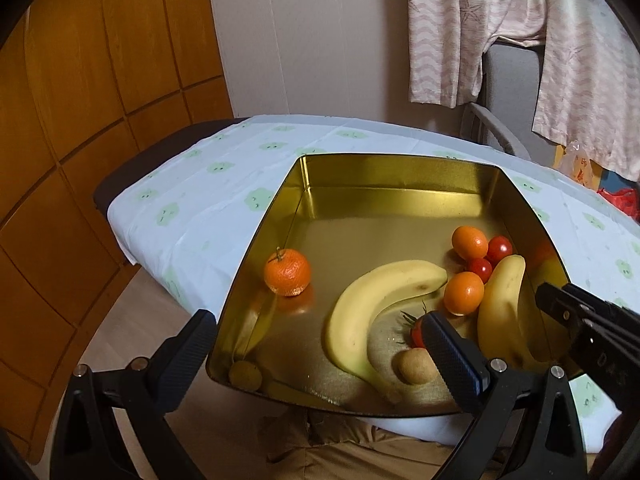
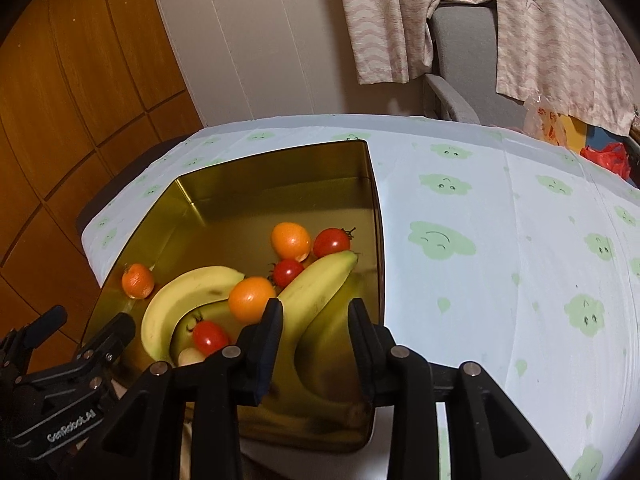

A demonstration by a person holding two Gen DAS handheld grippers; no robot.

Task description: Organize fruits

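We see the surface [image 2: 500, 216] under a cloud-print cloth carrying the gold tin [image 1: 384, 184], which overhangs the near edge. All fruit sits inside: two bananas, one [image 1: 360, 312] curved mid-tin, the other [image 2: 316, 300] along the right wall; a mandarin [image 1: 287, 272] alone at left; two smaller oranges [image 1: 463, 293] and three cherry tomatoes [image 2: 331, 241] clustered between (plus a small brownish fruit [image 1: 416, 366] near the front). Left gripper [image 1: 320, 344] fingers spread wide, empty. Right gripper [image 2: 314, 320] fingers apart over the right banana, contact unclear.
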